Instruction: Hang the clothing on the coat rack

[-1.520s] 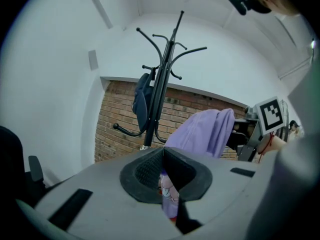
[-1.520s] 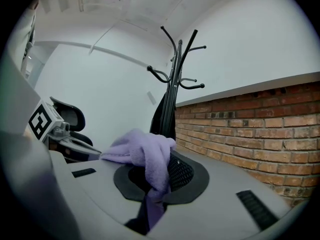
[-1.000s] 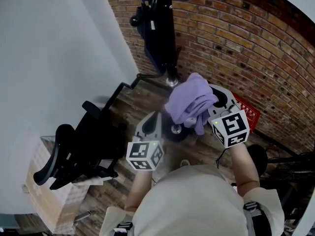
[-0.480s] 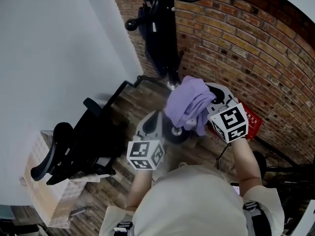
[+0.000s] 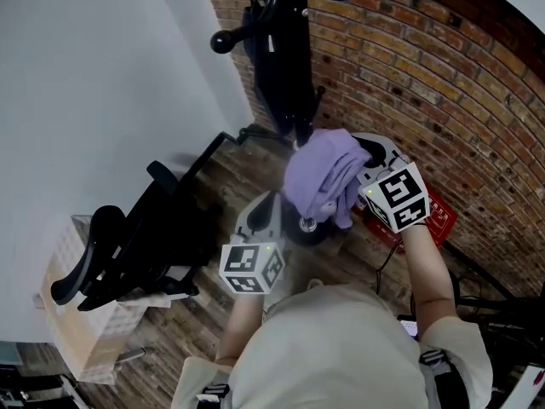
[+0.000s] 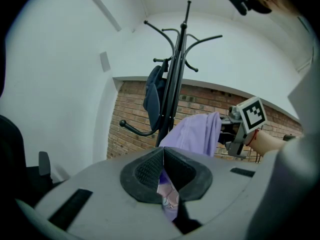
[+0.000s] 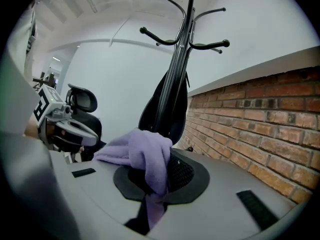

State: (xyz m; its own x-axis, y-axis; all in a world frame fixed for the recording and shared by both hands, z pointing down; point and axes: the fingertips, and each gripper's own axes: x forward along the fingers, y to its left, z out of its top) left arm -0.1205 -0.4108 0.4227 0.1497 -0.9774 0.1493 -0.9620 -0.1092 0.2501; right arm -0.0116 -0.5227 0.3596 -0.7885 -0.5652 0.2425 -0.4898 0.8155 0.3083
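A lilac garment [image 5: 322,175] hangs bunched between my two grippers, just in front of the black coat rack [image 5: 287,54]. My right gripper [image 5: 364,157] is shut on the garment's upper fold [image 7: 146,156], which drapes over its pads. My left gripper [image 5: 272,203] is lower and to the left, shut on a lower edge of the cloth [image 6: 167,194]. In the left gripper view the coat rack [image 6: 176,84] rises straight ahead, its upper hooks bare. A dark garment [image 6: 154,95] hangs on one lower hook.
A black office chair [image 5: 136,245] stands to the left beside a cardboard box [image 5: 75,348]. A brick wall [image 5: 443,83] runs behind the rack, with a white wall [image 5: 102,75] at the left. A red item [image 5: 436,218] lies on the wood floor at the right.
My right gripper and the lilac garment have shifted slightly up and toward the rack. The left gripper has stayed almost where it was.
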